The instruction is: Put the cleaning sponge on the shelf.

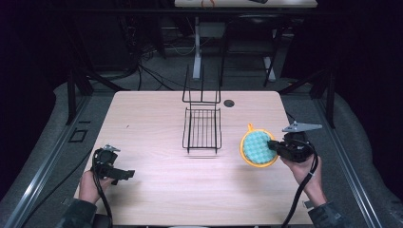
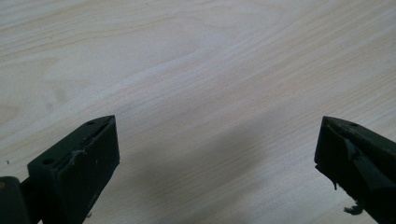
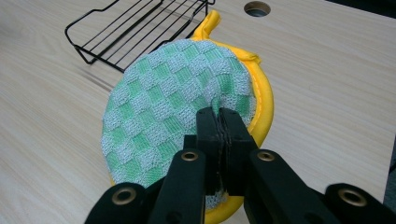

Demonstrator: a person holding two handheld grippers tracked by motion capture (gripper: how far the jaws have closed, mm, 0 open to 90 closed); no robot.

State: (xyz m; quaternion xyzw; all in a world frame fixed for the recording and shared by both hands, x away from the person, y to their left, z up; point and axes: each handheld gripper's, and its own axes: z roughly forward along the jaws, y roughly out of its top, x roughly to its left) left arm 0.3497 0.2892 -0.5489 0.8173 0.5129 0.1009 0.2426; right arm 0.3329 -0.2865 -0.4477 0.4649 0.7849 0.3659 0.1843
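On the right side of the table (image 1: 157,199) I've got the right gripper (image 1: 274,146) pinched tight on the near edge of the round pot holder (image 1: 257,147), the green-checked one with the yellow rim. In the right gripper view the jaws are squeezed together on a fold of the fabric near the rim (image 3: 261,116), which makes sense: it's floppy cloth, so grabbing a bunch of the edge is the only way to get real purchase on it. The pad looks tilted up rather than lying flat, so I reckon I'm carrying it, probably toward the black wire rack (image 1: 202,128) sitting just left of it in the middle of the table. The little hanging loop (image 3: 208,22) points to the far side, away from me. Meanwhile the left gripper (image 1: 127,175) is parked at the near left, jaws wide apart over bare wood with nothing between them, basically just staying out of the way
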